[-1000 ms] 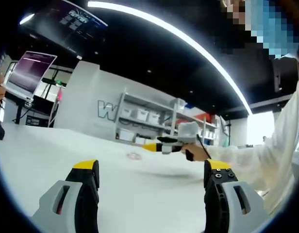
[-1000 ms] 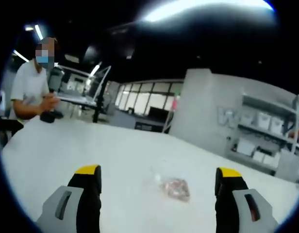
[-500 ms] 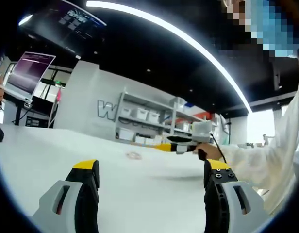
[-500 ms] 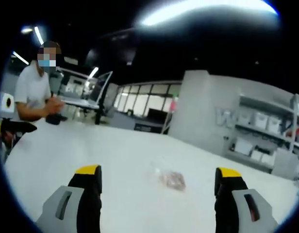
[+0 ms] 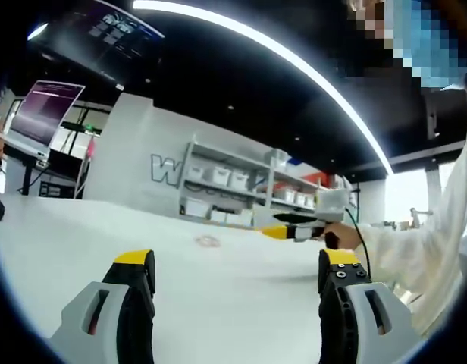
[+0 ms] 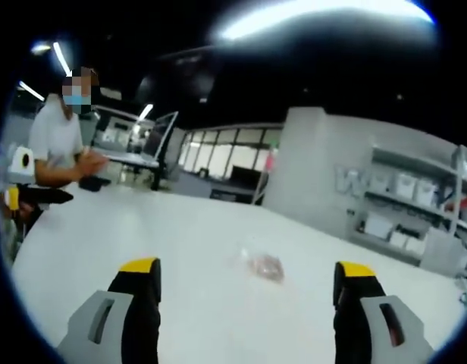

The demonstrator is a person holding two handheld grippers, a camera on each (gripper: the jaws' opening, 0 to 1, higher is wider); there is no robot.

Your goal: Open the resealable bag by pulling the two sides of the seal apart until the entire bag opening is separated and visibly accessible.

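A small clear resealable bag [image 6: 262,265] with brownish contents lies flat on the white table [image 6: 180,243], ahead of my right gripper [image 6: 245,280], whose jaws stand wide apart with nothing between them. In the left gripper view the same bag [image 5: 209,242] is a small patch far off on the table [image 5: 218,296]. My left gripper [image 5: 237,269] is open and empty, well short of the bag. The right gripper [image 5: 298,227] comes into that view from the right, held by a hand above the table.
A person in a white top [image 6: 63,144] sits at the table's far left edge. Grey shelving with white bins [image 5: 226,189] stands beyond the table. A monitor [image 5: 44,114] is at the left. The holder's white sleeve [image 5: 423,250] is on the right.
In the left gripper view the right gripper has drawn back to the right, away from the bag. In the right gripper view the bag now sits farther off and higher.
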